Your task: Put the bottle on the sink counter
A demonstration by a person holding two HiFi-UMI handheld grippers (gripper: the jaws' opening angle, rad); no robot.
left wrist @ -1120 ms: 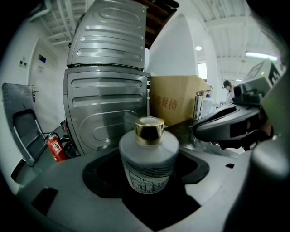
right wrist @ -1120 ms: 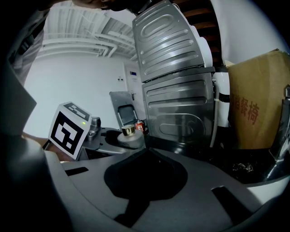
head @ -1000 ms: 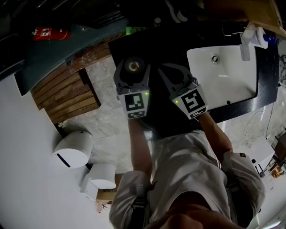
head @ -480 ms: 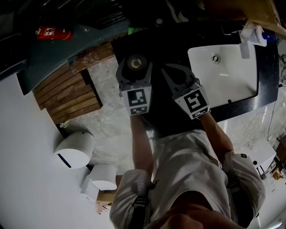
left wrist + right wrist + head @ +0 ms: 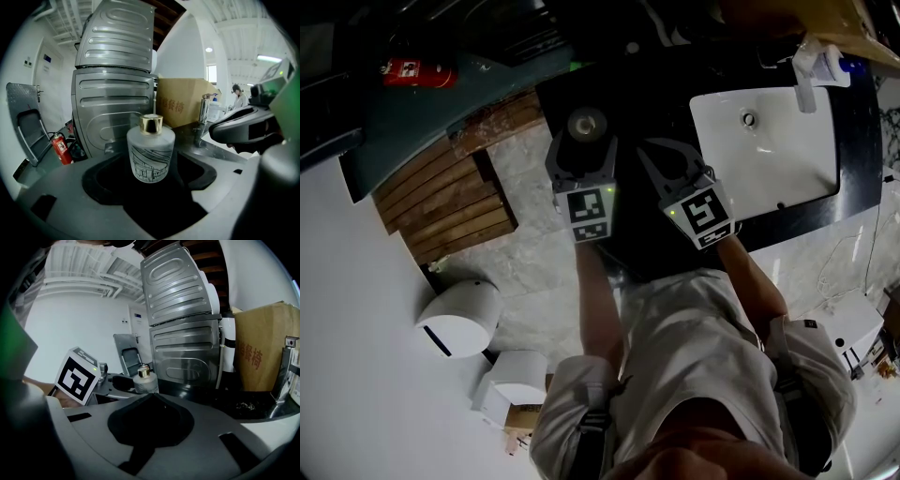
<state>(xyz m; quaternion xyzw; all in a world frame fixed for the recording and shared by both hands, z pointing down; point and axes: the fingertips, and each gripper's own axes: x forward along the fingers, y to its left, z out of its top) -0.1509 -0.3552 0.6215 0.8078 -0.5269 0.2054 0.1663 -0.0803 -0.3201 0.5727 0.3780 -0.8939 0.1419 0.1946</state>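
Where the head view looks down, my left gripper (image 5: 584,141) holds the squat frosted glass bottle with a gold cap (image 5: 587,124) over the black bench (image 5: 647,89), left of the white basin (image 5: 764,155). My right gripper (image 5: 657,147) sits just beside it. Through the left gripper view, my jaws press the bottle's sides, and it stands upright between their tips. Through the right gripper view, my jaws are closed on nothing, with the bottle off to their left.
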